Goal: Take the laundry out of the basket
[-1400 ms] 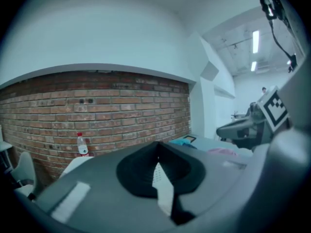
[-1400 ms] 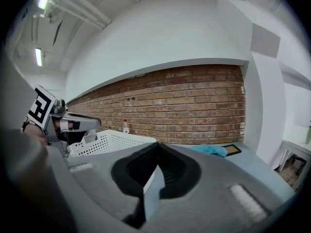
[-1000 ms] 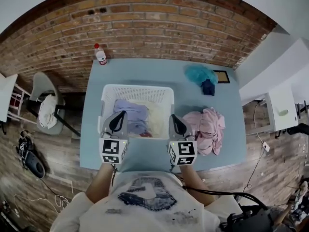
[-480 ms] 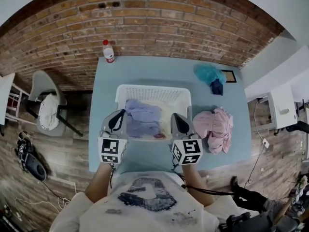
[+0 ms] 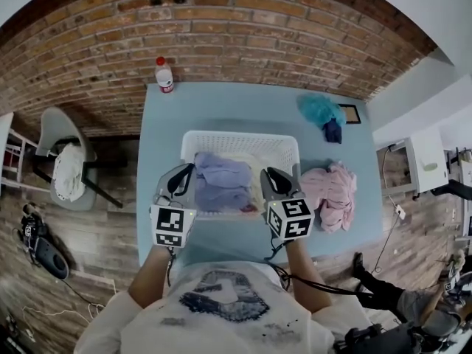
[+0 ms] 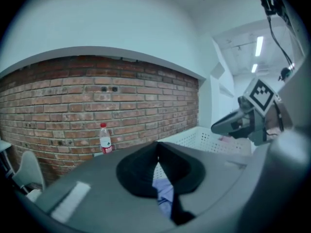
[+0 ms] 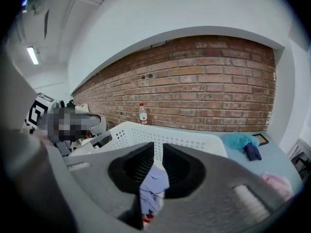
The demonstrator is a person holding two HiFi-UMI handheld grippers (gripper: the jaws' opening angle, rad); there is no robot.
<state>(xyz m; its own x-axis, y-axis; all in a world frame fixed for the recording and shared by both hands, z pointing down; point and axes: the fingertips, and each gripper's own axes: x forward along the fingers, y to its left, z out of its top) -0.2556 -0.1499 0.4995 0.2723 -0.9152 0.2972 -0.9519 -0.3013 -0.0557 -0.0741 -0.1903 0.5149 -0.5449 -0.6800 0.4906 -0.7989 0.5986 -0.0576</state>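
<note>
A white laundry basket [image 5: 240,136] stands mid-table on the blue table [image 5: 221,102], with lavender laundry [image 5: 221,179] heaped inside. My left gripper [image 5: 181,179] hovers over the basket's near left rim, its jaws meeting at the tips with nothing held. My right gripper [image 5: 274,181] hangs over the near right rim. Its jaws are opening, a narrow slit between them and nothing in it. In the right gripper view, the lavender laundry [image 7: 153,183] lies below the right gripper [image 7: 158,147] and the basket [image 7: 194,140] stands ahead. In the left gripper view, the left gripper [image 6: 156,147] points at the basket [image 6: 209,139].
A pink laundry pile [image 5: 332,190] lies on the table right of the basket. A teal cloth [image 5: 318,109] with a dark blue piece [image 5: 332,131] sits at the far right corner. A bottle [image 5: 164,74] stands at the far left. A chair [image 5: 66,168] stands left of the table.
The head view has shifted, so the basket sits further right in frame. My right gripper has tilted and edged forward over the near rim. The left gripper has hardly moved.
</note>
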